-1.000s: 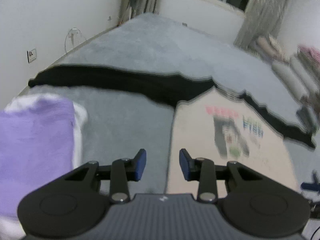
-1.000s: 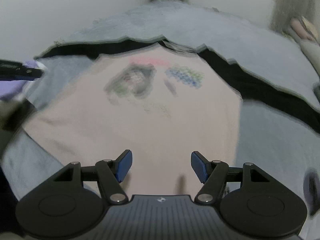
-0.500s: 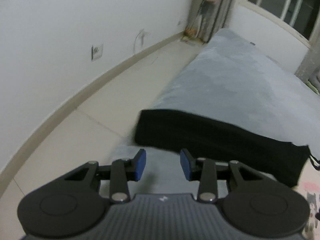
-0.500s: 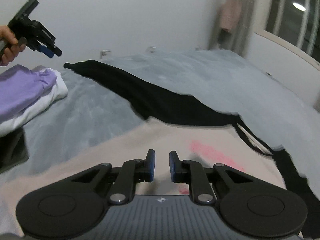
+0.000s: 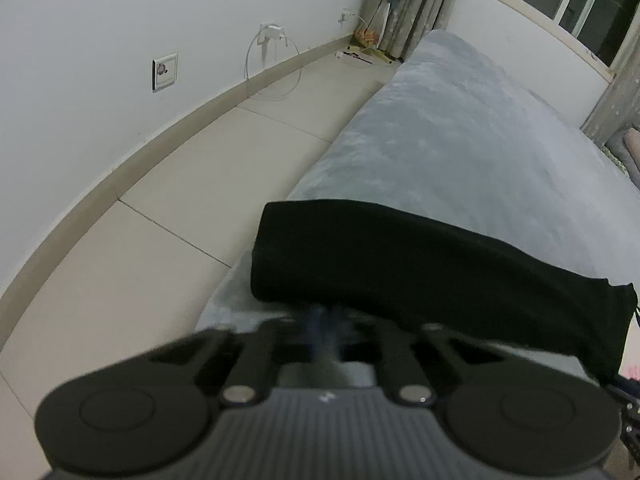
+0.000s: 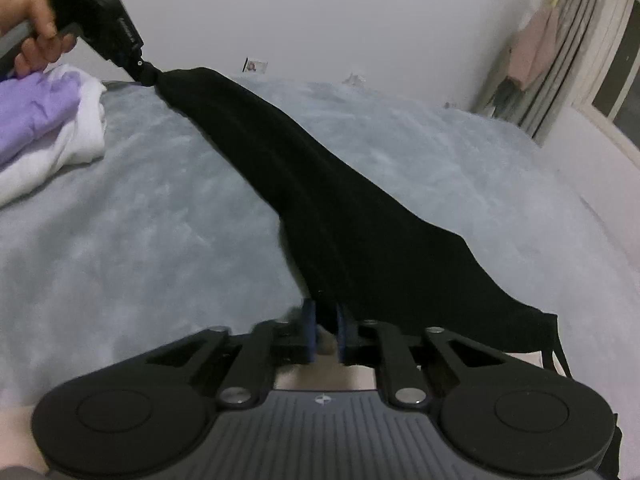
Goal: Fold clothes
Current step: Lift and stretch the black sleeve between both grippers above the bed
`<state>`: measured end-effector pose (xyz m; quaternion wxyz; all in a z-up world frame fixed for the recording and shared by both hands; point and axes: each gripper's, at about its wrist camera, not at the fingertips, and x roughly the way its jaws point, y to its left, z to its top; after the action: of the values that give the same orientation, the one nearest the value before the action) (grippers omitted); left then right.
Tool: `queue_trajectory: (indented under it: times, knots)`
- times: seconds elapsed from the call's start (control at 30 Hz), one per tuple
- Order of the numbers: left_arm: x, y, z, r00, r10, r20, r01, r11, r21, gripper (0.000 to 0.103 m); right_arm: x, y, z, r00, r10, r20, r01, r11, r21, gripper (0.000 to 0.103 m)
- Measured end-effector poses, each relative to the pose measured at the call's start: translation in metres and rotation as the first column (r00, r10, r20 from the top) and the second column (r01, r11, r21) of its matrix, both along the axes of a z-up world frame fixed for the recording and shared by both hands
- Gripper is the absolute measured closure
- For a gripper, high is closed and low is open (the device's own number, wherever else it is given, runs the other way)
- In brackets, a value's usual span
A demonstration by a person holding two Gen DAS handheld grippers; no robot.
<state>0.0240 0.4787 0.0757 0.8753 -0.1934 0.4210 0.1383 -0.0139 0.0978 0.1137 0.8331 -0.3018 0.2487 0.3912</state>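
Both tongs have just snapped onto the black garment (image 6: 360,240): left tongs (image 6: 146,74) clamped on its far corner, right tongs (image 6: 326,330) closing on the near edge, ready to lift off the bed (image 6: 140,240).

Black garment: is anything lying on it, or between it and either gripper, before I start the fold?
Nothing visible does. The black garment stretches across the grey bed cover from the left gripper, shut on its far end, to the right gripper, whose jaws are closing on its near edge. The purple and white clothes lie off to the side, apart.
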Motion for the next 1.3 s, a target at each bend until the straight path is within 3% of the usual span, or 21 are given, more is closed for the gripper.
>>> queue_trajectory:
  times: [0.23,0.33,0.43,0.53,0.63,0.7,0.77,0.83,0.87,0.9,1.0,1.2,1.3]
  knots:
    - [-0.019,0.019,0.021,0.992,0.052,0.113,-0.046,0.997,-0.056,0.103,0.004,-0.028,0.029,0.999,-0.026,-0.032,0.031,0.982,0.187,0.094]
    - [-0.025,0.03,0.019,0.993,0.061,0.105,-0.054,0.997,-0.063,0.103,0.003,-0.031,0.025,0.998,0.0,-0.055,0.01,0.985,0.174,0.094]
    - [-0.024,0.033,0.009,0.996,0.046,0.079,-0.037,0.992,-0.117,0.103,0.007,-0.037,0.02,0.995,0.009,-0.098,0.01,0.982,0.19,0.094]
    - [-0.022,0.041,0.003,0.993,0.097,0.071,-0.085,0.984,-0.157,0.087,0.013,-0.033,0.018,0.991,0.003,-0.132,0.023,0.98,0.195,0.093]
    - [-0.017,0.044,0.002,0.99,0.121,0.072,-0.108,0.981,-0.164,0.077,0.005,-0.019,0.007,0.997,0.035,-0.069,-0.028,0.995,0.098,0.09]
    - [-0.01,0.043,0.0,0.99,0.119,0.075,-0.107,0.983,-0.152,0.061,0.002,-0.017,0.004,0.997,0.048,-0.053,-0.044,0.996,0.082,0.086]
    - [-0.002,0.04,-0.004,0.993,0.111,0.049,-0.104,0.987,-0.122,0.058,0.001,-0.015,0.002,0.997,0.054,-0.047,-0.051,0.996,0.075,0.085]
    - [0.002,0.036,-0.006,0.995,0.097,0.031,-0.093,0.99,-0.103,0.069,0.002,-0.015,0.0,0.997,0.055,-0.05,-0.051,0.996,0.074,0.085]
    - [0.003,0.034,-0.007,0.996,0.089,0.029,-0.086,0.992,-0.088,0.092,0.003,-0.016,-0.001,0.997,0.057,-0.051,-0.053,0.996,0.074,0.085]
    - [0.003,0.031,-0.009,0.996,0.081,0.026,-0.079,0.994,-0.071,0.098,0.003,-0.017,-0.002,0.997,0.059,-0.052,-0.055,0.996,0.074,0.085]
    - [0.001,0.03,-0.004,0.995,0.095,0.033,-0.094,0.995,-0.032,0.1,0.004,-0.02,-0.004,0.997,0.061,-0.049,-0.058,0.996,0.068,0.086]
    - [-0.009,0.04,0.016,0.984,0.122,0.127,-0.121,0.993,-0.015,0.1,0.008,-0.015,-0.004,0.999,0.024,-0.041,-0.02,0.994,0.11,0.087]
    - [-0.01,0.039,0.009,0.994,0.093,0.06,-0.093,0.996,0.011,0.1,0.006,-0.01,-0.009,0.997,0.044,-0.062,-0.038,0.995,0.098,0.08]
